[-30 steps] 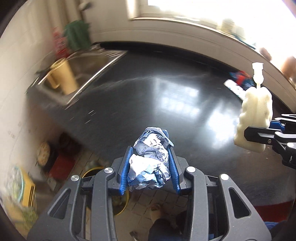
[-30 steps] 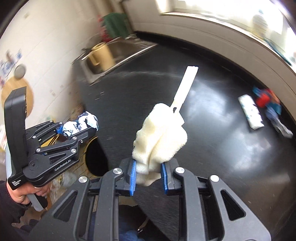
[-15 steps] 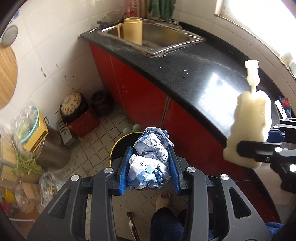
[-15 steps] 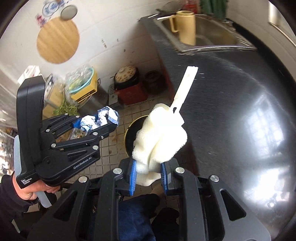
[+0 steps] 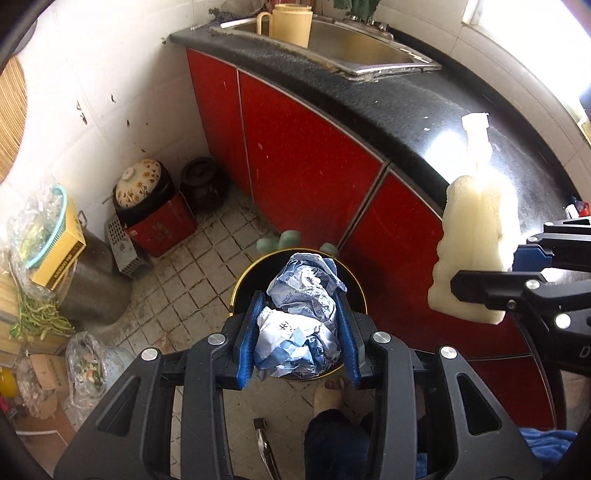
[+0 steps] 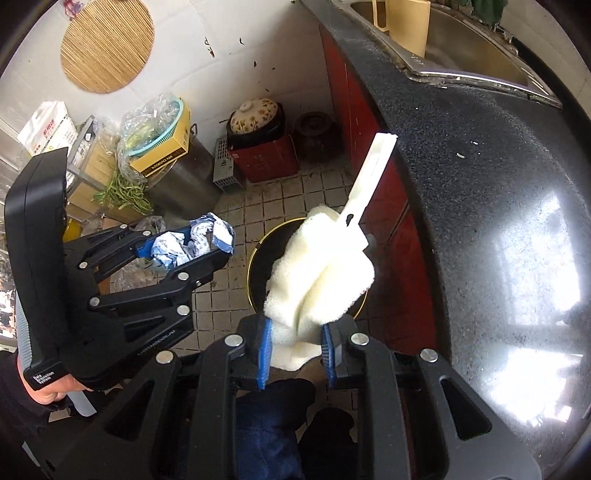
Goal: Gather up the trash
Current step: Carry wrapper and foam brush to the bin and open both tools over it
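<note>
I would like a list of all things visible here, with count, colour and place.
paper wad: 1, blue-white, in left gripper, above bin
sponge brush: 1, cream with white handle, in right gripper
bin: 1, black with yellow rim, on floor by cabinets
counter: 1, black
cabinets: red doors, under counter
sink: 1, steel, in counter
jug: 1, yellow, at sink
clay pot: 1, floral lid, on red box in corner
dark jar: 1, beside red box
round mat: 1, straw, on wall
green beans: a bunch, floor left
left gripper: 1, black, blue pads
right gripper: 1, black, blue pads
</note>
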`<state>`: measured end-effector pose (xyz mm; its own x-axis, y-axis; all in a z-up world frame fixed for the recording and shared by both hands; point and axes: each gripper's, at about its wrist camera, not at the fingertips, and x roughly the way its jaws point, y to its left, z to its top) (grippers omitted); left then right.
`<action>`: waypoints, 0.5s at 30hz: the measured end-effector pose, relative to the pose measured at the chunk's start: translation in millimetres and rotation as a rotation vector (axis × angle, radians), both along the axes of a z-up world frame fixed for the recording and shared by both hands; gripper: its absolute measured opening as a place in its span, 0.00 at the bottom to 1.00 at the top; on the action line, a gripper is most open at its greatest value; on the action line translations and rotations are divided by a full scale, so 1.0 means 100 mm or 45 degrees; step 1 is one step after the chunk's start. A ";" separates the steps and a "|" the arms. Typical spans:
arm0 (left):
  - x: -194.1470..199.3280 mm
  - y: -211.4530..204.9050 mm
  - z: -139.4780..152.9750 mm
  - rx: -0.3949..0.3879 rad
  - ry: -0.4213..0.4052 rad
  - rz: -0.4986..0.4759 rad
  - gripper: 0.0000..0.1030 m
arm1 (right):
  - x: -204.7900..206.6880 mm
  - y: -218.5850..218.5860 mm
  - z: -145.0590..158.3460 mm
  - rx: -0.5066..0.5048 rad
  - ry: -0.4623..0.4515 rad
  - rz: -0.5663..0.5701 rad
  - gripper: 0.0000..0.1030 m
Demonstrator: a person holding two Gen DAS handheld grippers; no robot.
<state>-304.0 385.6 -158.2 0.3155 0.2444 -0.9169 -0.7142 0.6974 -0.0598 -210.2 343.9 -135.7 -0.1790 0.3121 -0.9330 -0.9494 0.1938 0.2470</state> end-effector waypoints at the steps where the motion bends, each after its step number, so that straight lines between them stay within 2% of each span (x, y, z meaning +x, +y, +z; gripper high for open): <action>1: -0.01 0.03 -0.03 -0.008 -0.004 -0.002 0.36 | 0.01 0.01 -0.01 -0.005 -0.001 0.001 0.22; 8: -0.06 0.12 -0.18 -0.053 -0.019 -0.030 0.38 | -0.05 0.18 -0.11 -0.036 -0.019 0.015 0.25; 9: -0.06 0.12 -0.20 -0.056 -0.020 -0.032 0.44 | -0.06 0.20 -0.12 -0.038 -0.028 0.015 0.27; 11: -0.07 0.13 -0.22 -0.056 -0.022 -0.036 0.56 | -0.05 0.21 -0.12 -0.042 -0.032 0.013 0.38; 15: -0.08 0.13 -0.24 -0.054 -0.018 -0.029 0.59 | -0.06 0.25 -0.14 -0.051 -0.026 0.016 0.42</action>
<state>-311.6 399.0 -182.3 0.3333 0.1979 -0.9218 -0.6968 0.7103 -0.0995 -216.6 369.0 -149.4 -0.1634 0.2727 -0.9481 -0.9566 0.1913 0.2198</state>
